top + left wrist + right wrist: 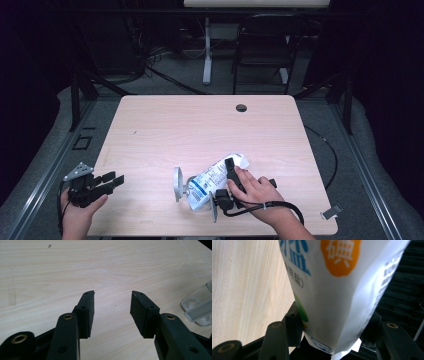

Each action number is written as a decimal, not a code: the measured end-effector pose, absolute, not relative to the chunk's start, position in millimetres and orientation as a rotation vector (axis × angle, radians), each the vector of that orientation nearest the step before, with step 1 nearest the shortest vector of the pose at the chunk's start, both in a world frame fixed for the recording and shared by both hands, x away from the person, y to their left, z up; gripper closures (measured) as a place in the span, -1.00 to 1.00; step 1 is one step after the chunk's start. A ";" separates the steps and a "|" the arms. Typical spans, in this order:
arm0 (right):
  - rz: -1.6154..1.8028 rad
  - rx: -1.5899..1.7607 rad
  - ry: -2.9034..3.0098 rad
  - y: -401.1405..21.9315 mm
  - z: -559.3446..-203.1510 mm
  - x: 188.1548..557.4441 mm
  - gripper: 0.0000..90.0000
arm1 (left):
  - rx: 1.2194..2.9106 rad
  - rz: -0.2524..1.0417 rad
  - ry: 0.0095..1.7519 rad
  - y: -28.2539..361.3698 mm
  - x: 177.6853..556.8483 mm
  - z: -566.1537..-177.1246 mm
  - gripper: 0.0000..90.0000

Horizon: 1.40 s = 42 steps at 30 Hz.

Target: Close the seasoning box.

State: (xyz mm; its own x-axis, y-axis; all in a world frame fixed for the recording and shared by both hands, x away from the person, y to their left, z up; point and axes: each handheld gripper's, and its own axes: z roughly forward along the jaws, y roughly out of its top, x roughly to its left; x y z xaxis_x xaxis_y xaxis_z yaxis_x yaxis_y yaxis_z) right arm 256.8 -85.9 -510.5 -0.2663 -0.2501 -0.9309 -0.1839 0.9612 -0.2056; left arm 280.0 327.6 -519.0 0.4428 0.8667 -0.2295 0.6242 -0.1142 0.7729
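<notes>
1. High view: the white salt bag (215,180) lies at lower centre of the table (200,125), the right gripper (231,172) clamped across it.
2. Right gripper view: both pads pinch the bag (337,302), its orange and blue print legible.
3. Left gripper view: the left gripper (112,307) gapes, released, over bare wood; a clear plastic piece (200,310) at right edge.

A pale wooden table (200,125) has a round cable hole (241,107) near its far edge. A clear stand (178,184) sits on it near the front. Behind the table, on the grey floor, a black chair (262,45) stands beside a white post (207,52).
</notes>
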 end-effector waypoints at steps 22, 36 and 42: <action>-0.114 -0.348 1.831 -84.3 -508.0 254.8 0.06 | 1.820 0.342 1.273 326.9 282.6 -520.7 0.22; -0.108 -0.347 1.834 -84.6 -508.5 255.2 0.06 | 1.821 0.342 1.275 327.2 282.9 -521.3 0.22; -0.109 -0.347 1.833 -84.5 -508.8 255.1 0.06 | 1.822 0.344 1.277 328.1 283.0 -521.7 0.22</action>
